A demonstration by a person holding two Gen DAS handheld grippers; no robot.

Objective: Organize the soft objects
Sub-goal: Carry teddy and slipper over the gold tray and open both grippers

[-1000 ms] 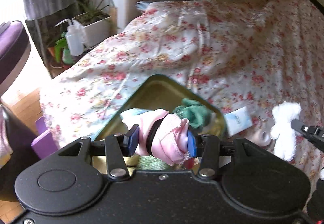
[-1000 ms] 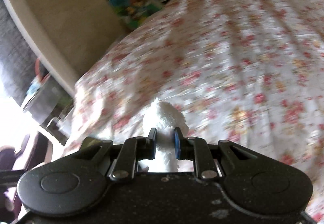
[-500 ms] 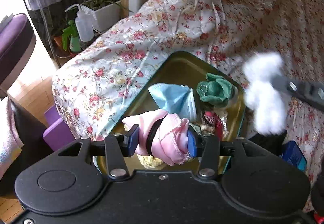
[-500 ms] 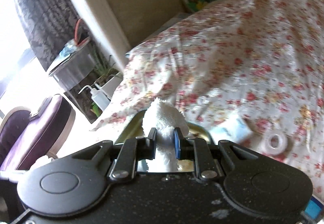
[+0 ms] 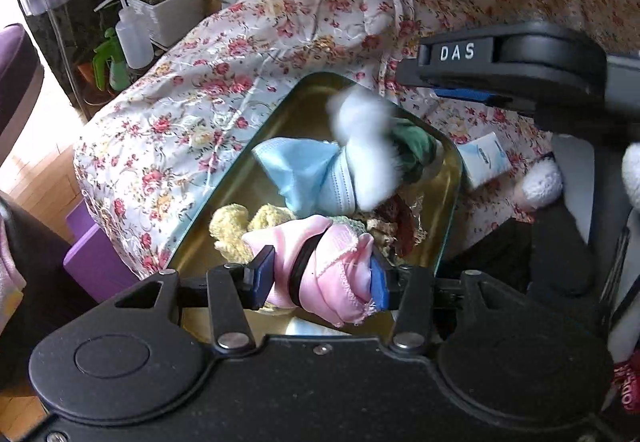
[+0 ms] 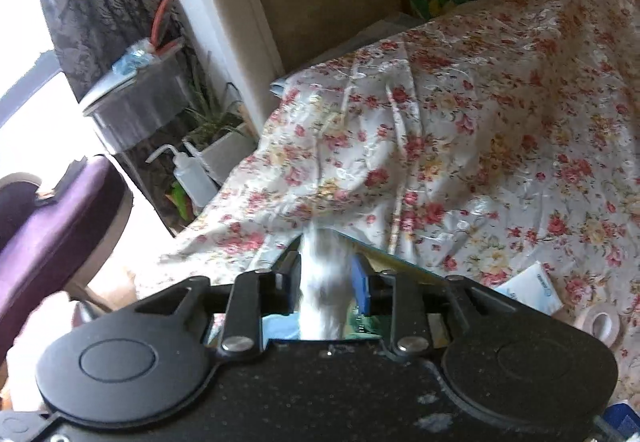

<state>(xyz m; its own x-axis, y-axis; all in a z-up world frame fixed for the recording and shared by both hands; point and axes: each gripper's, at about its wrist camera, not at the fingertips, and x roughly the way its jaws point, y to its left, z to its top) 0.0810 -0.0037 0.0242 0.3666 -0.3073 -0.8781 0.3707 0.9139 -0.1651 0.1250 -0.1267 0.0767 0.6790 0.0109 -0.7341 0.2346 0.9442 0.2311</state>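
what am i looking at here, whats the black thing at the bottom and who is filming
No robot: a person holds a two-finger gripper in each hand, each with a camera looking along its fingers. The left gripper is shut on a pink cloth over a gold tin of soft things on a floral bedspread. The right gripper has just been opening; a white fluffy toy, blurred, hangs between its jaws and looks to be dropping into the tin.

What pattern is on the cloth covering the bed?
The bedspread is pale with small red and yellow flowers, clearest from the right wrist camera.
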